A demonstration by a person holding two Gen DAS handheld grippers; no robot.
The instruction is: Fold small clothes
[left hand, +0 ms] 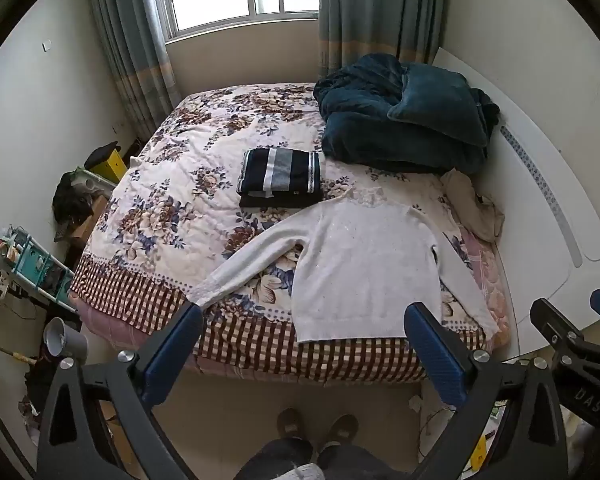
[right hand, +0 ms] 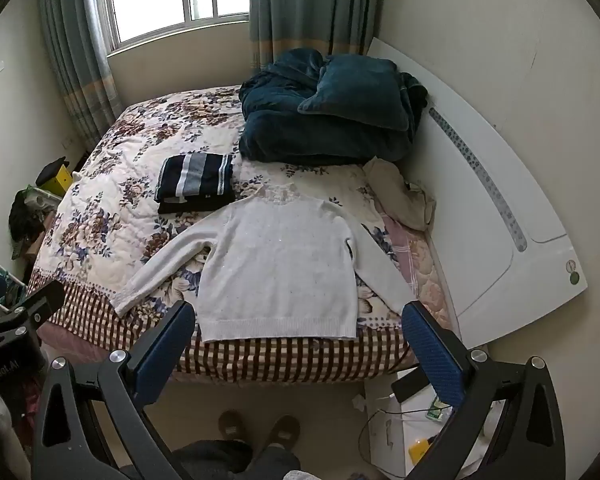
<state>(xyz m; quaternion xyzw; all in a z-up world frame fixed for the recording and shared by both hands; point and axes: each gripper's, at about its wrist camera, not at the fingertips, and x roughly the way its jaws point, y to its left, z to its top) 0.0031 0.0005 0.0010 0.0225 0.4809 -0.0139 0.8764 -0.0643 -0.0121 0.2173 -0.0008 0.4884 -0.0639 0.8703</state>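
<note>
Both claws, left claw (left hand: 304, 344) & right claw (right hand: 300, 340), gape wide, empty, above the near bed edge. White knit long-sleeved sweater (right hand: 278, 272) lies flat there, hem nearest. Pinch sleeve cuffs first, fold inward w/o bunching.

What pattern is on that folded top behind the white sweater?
Navy with white and grey stripes, clearest in the left wrist view.

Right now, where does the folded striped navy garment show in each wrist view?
Left wrist: folded striped navy garment lies mid-picture on the floral quilt, up and left of the white sweater.
Right wrist: it lies left of centre, again up and left of the sweater.
Shared landmark: the dark teal blanket pile to its upper right.
</note>
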